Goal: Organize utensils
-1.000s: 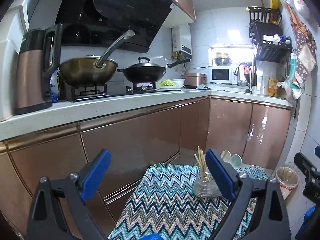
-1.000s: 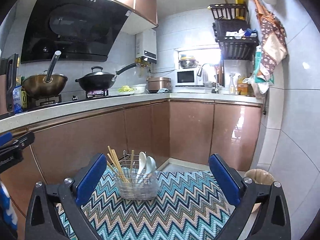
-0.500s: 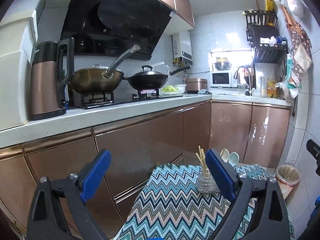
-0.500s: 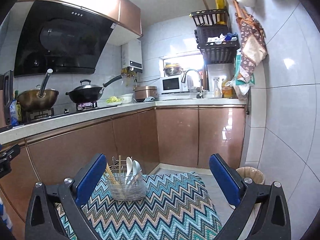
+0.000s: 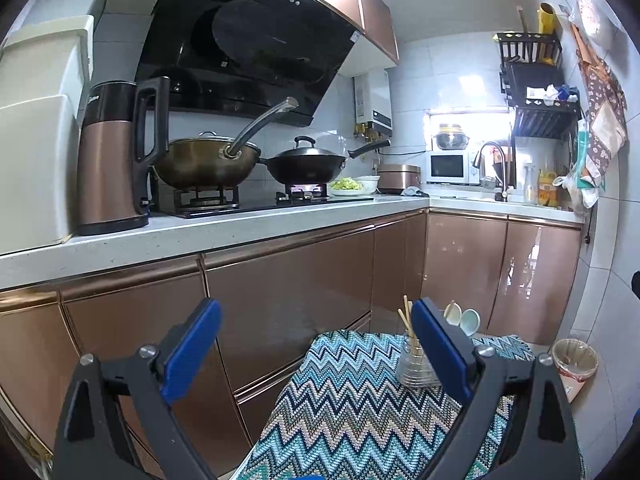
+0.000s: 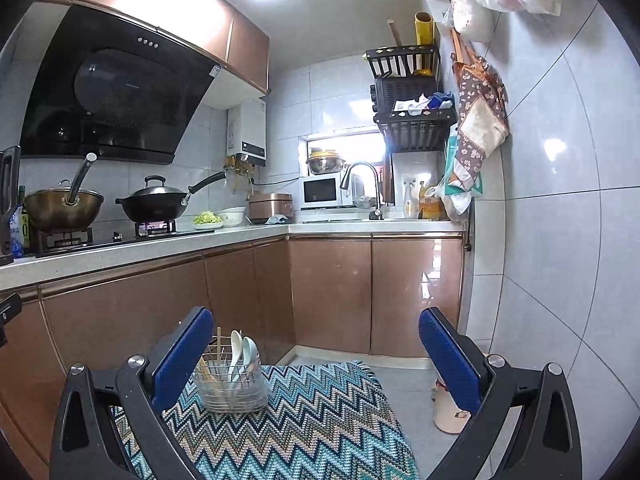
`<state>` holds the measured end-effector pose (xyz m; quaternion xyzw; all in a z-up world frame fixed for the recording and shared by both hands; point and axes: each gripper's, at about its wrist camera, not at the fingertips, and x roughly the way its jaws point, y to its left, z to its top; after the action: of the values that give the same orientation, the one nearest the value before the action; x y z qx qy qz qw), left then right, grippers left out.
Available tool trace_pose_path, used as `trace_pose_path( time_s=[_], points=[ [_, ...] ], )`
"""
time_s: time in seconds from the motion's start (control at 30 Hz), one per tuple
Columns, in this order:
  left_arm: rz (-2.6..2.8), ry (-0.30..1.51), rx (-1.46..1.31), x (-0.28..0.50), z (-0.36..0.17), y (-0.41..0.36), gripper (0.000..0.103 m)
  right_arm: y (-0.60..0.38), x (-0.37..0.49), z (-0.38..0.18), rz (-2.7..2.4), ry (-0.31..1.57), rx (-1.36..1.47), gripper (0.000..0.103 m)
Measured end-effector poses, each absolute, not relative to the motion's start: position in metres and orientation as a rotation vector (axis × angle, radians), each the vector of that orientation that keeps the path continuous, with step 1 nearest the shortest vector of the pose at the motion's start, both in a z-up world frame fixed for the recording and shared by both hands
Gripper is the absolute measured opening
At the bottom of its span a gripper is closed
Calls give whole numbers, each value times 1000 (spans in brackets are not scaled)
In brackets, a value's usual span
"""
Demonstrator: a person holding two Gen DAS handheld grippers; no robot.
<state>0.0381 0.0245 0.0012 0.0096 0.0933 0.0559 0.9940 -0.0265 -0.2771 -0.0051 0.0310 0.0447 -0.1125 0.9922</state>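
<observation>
A wire utensil holder [image 6: 230,386] stands on a table with a zigzag cloth [image 6: 304,420]. It holds wooden chopsticks [image 6: 208,364] and white spoons [image 6: 242,350]. In the left wrist view the holder [image 5: 412,368] is partly hidden behind my right finger, with chopsticks [image 5: 406,314] and spoons [image 5: 464,316] sticking up. My left gripper [image 5: 316,344] is open and empty, raised well back from the holder. My right gripper [image 6: 316,352] is open and empty, also raised and back from the holder.
Copper kitchen cabinets [image 5: 288,292] and a counter [image 5: 200,232] run behind the table. A kettle [image 5: 116,156], two woks [image 5: 304,162] and a sink tap [image 6: 360,184] are on the counter. A waste bin [image 5: 574,364] stands on the floor to the right.
Both grippers have pulled back and tilted upward from the table. The holder looks smaller and lower in both views. Both stay open and empty.
</observation>
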Motion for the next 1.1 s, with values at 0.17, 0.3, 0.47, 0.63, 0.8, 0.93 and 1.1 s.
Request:
trace_pose_path(
  time_s=[0.17,0.3,0.47,0.63,0.8,0.93,1.1],
  points=[
    [121,191,20,36,-1,28,96,-276,-28,-6,-227,92,60,103],
    [126,191,12,36,-2,30,96,-276,-28,-7,-230,95,55,103],
    [131,190,10,35,-3,31,96,-273,-30,-9,-240,99,35,103],
    [141,189,5,36,-5,36,96,-273,-30,-9,-244,97,30,103],
    [146,180,3,33,-5,38,96,-270,-29,-9,-240,100,20,103],
    [150,172,10,31,-6,38,96,-266,-29,-9,-231,104,10,103],
    [153,164,11,29,-6,38,96,-264,-27,-8,-222,109,-1,103]
  ],
)
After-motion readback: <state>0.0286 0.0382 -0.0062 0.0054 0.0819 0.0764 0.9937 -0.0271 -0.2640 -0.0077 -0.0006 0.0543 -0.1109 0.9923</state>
